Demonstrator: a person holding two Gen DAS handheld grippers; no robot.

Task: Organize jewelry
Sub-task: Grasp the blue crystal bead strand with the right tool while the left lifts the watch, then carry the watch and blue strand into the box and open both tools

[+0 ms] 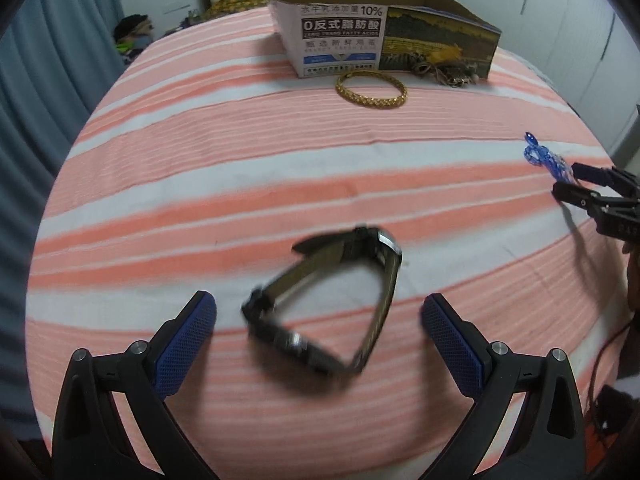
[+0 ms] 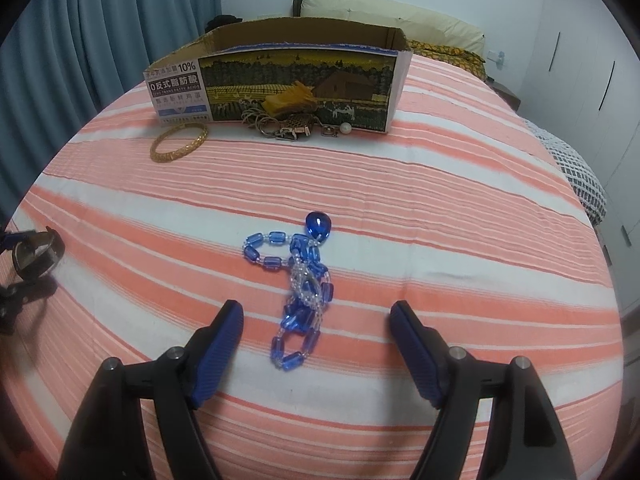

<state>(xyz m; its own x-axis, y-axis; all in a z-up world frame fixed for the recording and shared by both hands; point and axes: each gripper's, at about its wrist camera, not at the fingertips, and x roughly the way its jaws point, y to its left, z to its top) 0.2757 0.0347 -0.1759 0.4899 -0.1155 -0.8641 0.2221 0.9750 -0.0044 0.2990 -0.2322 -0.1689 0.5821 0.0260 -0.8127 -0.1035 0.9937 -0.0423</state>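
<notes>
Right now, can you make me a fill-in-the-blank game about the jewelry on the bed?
1. The beaded necklace in front of the right gripper is ____ in colour.
2. The gold bangle lies ____ the cardboard box, not in it.
3. In front of the left gripper lies a black ____.
4. Both grippers' jaws are ____.

Missing words: blue; outside; watch; open

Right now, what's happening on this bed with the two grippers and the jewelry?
A person is sorting jewelry on a striped bedspread, a handheld gripper in each hand. The left gripper is open around a dark wristwatch, not clamped on it. The right gripper is open over a blue bead necklace lying on the cover. A gold bangle and a small heap of trinkets sit in front of an open cardboard box.
</notes>
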